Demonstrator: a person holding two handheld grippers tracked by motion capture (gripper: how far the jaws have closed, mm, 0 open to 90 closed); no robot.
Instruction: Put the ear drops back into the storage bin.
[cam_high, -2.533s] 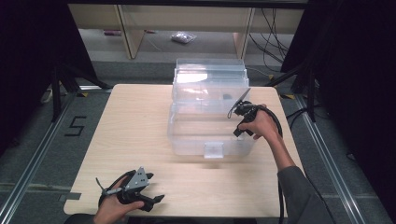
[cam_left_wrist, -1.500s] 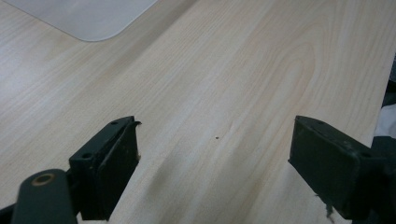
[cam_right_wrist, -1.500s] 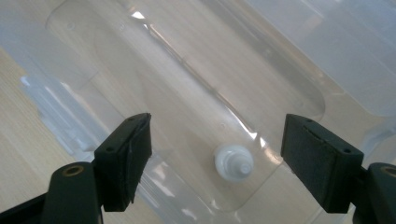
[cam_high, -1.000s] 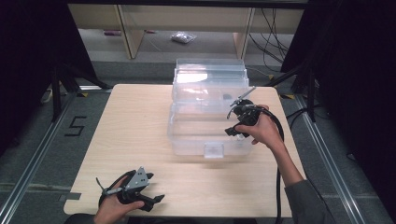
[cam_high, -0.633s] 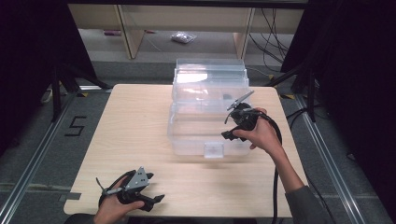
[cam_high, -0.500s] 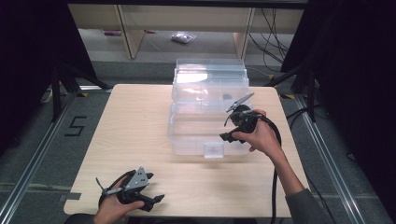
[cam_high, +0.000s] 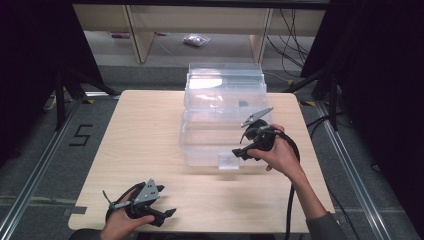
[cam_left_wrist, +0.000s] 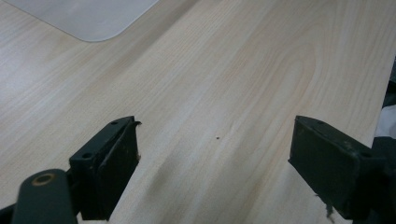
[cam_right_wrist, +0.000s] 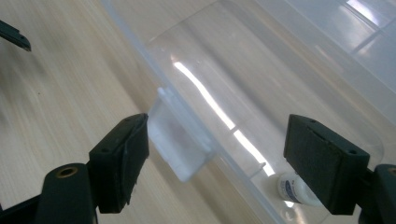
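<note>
A clear plastic storage box (cam_high: 210, 135) stands at the middle back of the wooden table (cam_high: 140, 145). Its front wall bears a clear latch tab (cam_high: 229, 161). My right gripper (cam_high: 239, 152) is open at the box's front right, its jaws on either side of the latch tab (cam_right_wrist: 180, 140) without touching it. A small white bottle (cam_right_wrist: 294, 189) lies inside the box, seen through the wall. My left gripper (cam_high: 169, 213) is open and rests low at the table's front left, with nothing between its jaws (cam_left_wrist: 215, 123).
The table's front edge runs just below the left hand. A pale rounded box corner (cam_left_wrist: 88, 18) lies ahead of the left gripper. A cable (cam_high: 290, 200) trails from the right gripper along the forearm. Shelving (cam_high: 200, 20) and dark floor lie beyond the table.
The right gripper has moved from the box's right side round to its front, nearer the latch tab. The left gripper has stayed where it was.
</note>
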